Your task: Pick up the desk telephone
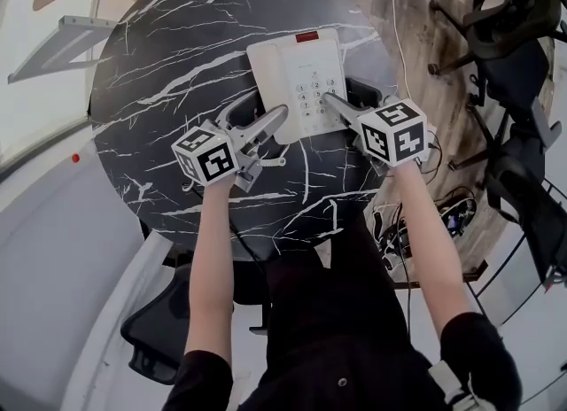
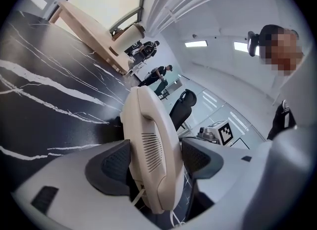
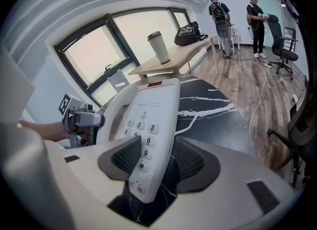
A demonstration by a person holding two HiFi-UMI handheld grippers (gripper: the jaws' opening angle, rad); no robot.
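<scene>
On the black marbled surface (image 1: 168, 73), left gripper (image 2: 156, 160) and right gripper (image 3: 158, 158) are straddling the desk telephone (image 1: 292, 68), fingers apart; clamping both sides, then lifting level, likely comes next.

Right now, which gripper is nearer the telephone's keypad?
Right. The right gripper straddles the keypad edge; the left gripper straddles the handset on the opposite side.

The round worktop (image 1: 168, 73) is black, streaked all over with thin white marble-like veins. The cream desk telephone (image 1: 297, 77) lies flat on it, keypad up, on the right half near the far edge. Its handset sits along its left side, and its red-marked end points away from the person.
</scene>
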